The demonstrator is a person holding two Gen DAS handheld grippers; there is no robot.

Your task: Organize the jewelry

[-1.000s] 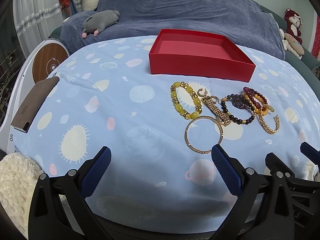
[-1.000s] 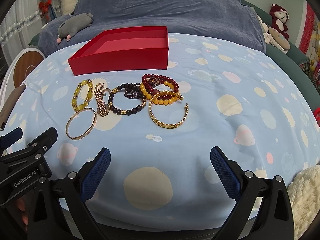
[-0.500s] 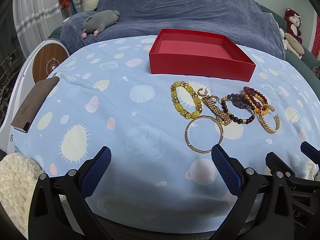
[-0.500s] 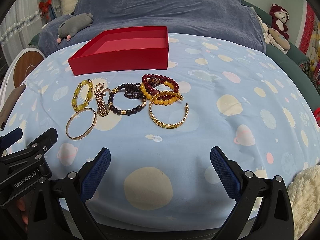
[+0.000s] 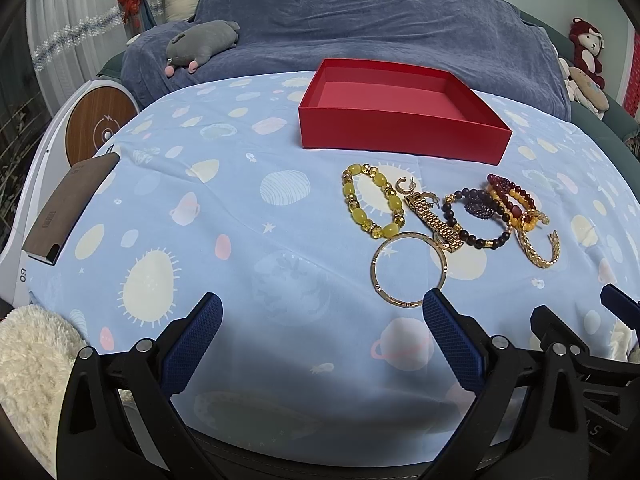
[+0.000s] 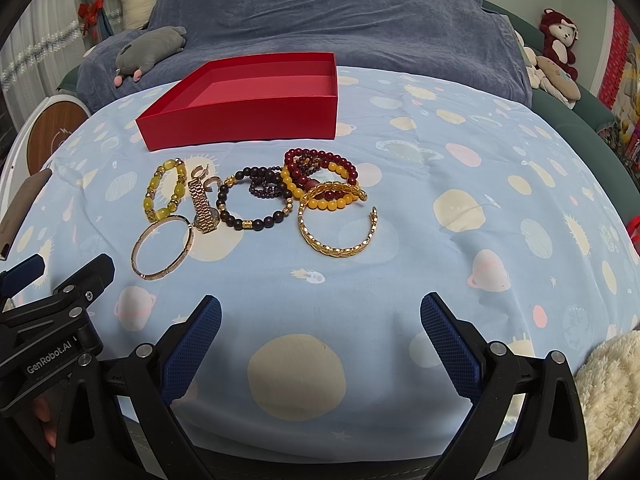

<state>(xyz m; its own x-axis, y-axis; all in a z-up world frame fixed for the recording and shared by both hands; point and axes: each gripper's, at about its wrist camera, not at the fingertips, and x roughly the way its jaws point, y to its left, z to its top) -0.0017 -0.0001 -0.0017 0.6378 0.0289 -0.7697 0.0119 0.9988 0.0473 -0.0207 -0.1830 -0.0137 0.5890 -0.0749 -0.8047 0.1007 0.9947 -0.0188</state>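
While nothing is held, jaws wide

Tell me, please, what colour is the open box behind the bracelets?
The box is red outside, with a lighter pinkish-red floor; the right wrist view shows it best.

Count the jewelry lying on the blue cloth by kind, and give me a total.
Beaded bracelets: 5 (yellow, dark brown, purple, dark red, amber; the last three overlap, so this count is less certain)
Metal bangles: 2 (closed bangle, open gold cuff)
Gold link band: 1
Small hoop earrings: 2
Total: 10
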